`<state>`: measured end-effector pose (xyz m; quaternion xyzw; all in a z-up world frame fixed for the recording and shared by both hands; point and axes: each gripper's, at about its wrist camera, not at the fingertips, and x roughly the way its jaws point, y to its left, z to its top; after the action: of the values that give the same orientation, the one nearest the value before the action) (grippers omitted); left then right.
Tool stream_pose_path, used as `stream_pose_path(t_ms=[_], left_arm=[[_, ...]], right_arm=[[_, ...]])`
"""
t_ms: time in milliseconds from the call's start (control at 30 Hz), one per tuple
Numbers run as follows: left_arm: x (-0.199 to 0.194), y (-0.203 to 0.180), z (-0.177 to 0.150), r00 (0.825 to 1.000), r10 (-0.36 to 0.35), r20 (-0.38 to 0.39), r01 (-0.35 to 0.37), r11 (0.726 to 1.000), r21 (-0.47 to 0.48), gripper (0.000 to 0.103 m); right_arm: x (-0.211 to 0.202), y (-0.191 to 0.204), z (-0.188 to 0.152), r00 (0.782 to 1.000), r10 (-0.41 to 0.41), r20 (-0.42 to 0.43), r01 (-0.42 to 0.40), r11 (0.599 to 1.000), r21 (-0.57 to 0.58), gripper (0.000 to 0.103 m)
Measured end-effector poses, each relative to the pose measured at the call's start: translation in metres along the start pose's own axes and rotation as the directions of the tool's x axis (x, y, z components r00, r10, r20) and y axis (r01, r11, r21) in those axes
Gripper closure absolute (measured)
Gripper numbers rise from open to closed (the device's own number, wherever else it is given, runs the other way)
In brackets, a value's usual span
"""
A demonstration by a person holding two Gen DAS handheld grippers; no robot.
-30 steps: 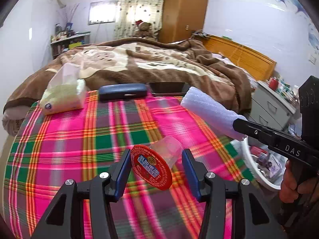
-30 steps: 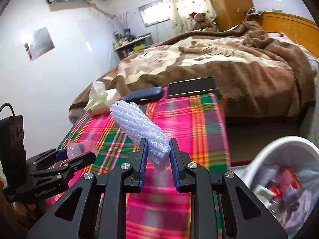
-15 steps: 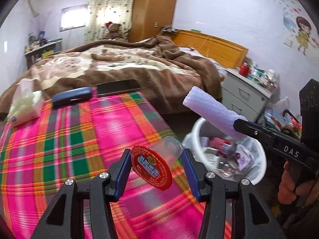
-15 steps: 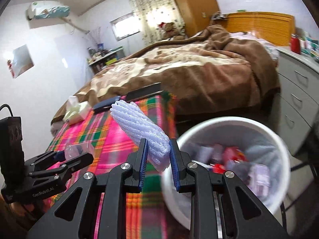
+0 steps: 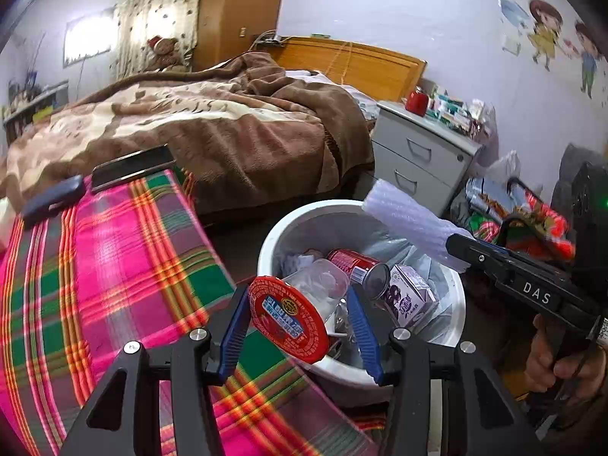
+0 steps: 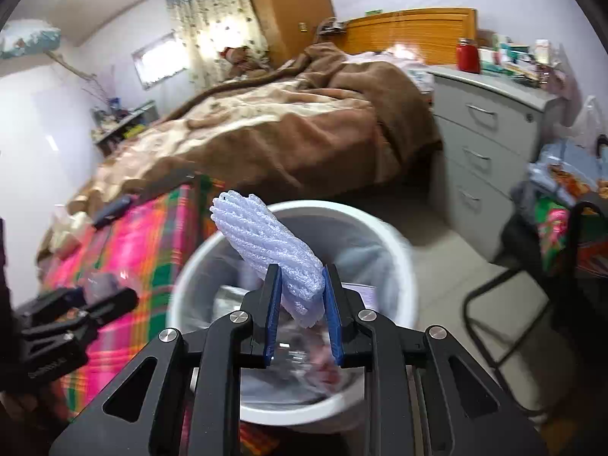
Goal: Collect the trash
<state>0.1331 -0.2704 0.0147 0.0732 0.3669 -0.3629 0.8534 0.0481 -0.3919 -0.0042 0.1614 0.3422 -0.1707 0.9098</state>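
Both tongs had swung off the plaid cloth (image 5: 114, 266) and now hung over the white bin (image 5: 454, 326). My left tongs (image 5: 298, 323) gripped a clear cup (image 5: 321, 292) with a red lid (image 5: 287, 319); my right tongs (image 6: 302, 300) pinched a white foam roll (image 6: 266, 243). Only the left view showed the bin's contents clearly: a red can (image 5: 349, 262) and a purple carton (image 5: 408, 298). From the right, motion blur smeared them, and the roll and my own fingers (image 6: 271, 304) hid part of the bin (image 6: 399, 250). The left tongs (image 6: 91, 304) showed there only at the frame's edge.
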Motion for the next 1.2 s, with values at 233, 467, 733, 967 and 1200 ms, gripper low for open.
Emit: stream_pose_path(t_ms=[233,467,733,967,1200], left_arm=[[0.029,-0.025,0.005,0.998,-0.034,-0.049,0.035,0.999,0.012,0.051],[0.045,-0.034,0.006,0.998,-0.013,-0.056,0.014,1.0,0.021,0.049],[0.045,-0.031,0.005,0.999,0.0,-0.054,0.001,1.0,0.013,0.039],[0.032,-0.027,0.0,0.999,0.018,-0.033,-0.018,1.0,-0.005,0.038],[0.006,-0.022,-0.009,0.997,0.071,0.009,-0.071,0.997,-0.033,0.038]], right_arm=[[0.004,-0.019,-0.004,0.995,-0.094,-0.017,0.094,0.996,0.005,0.08],[0.01,-0.022,-0.007,0.993,-0.108,-0.043,0.108,0.994,-0.014,0.076],[0.008,-0.022,-0.01,0.994,-0.093,-0.051,0.093,0.996,0.001,0.055],[-0.006,-0.016,-0.013,0.997,-0.078,-0.014,0.078,0.997,0.005,0.053],[-0.03,0.002,-0.022,0.996,-0.072,0.059,0.074,0.997,-0.025,0.053]])
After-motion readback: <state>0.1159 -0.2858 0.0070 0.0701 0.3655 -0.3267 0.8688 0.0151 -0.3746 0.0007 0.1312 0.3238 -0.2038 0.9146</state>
